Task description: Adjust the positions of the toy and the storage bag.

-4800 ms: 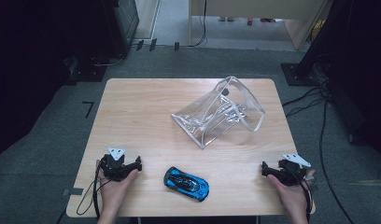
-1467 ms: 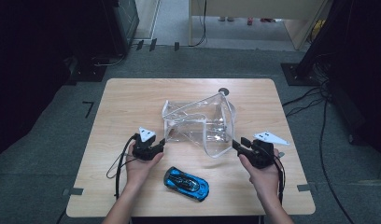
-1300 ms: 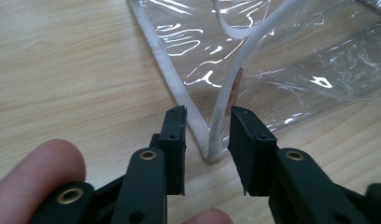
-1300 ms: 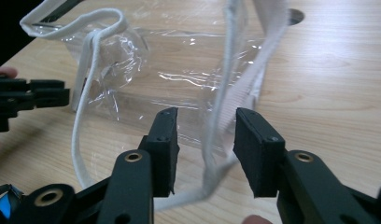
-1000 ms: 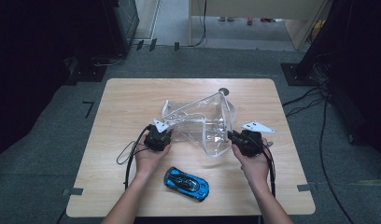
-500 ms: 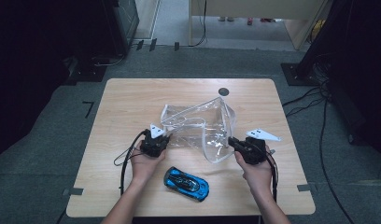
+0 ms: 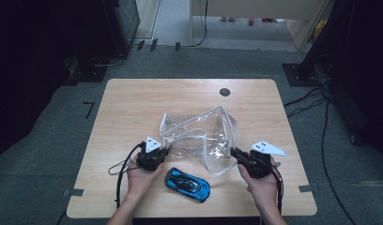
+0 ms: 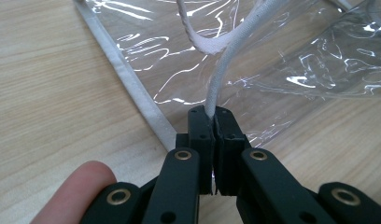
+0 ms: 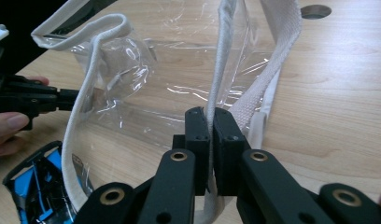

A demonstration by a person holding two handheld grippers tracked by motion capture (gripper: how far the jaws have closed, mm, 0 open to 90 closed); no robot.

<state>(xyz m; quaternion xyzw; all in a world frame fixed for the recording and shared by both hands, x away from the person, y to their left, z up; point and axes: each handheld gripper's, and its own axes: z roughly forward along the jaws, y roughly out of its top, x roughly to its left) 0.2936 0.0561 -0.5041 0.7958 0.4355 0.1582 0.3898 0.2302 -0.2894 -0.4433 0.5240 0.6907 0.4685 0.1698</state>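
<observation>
- The left gripper (image 8: 212, 116) pinched the clear bag's (image 7: 199, 136) white edge.
- The right gripper (image 9: 211, 116) pinched its right strap (image 9: 221, 65).
- A blue car (image 7: 187, 183) sat near, between the hands.

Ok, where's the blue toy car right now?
In the high view, the blue toy car lies at the table's near edge, between the person's hands, just in front of the clear bag.

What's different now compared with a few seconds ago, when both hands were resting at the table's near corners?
Both hands came in from the corners. The left gripper and the right gripper each shut on a white edge strip of the clear bag and drew the bag toward the person. The blue toy car stayed put on the table.
</observation>
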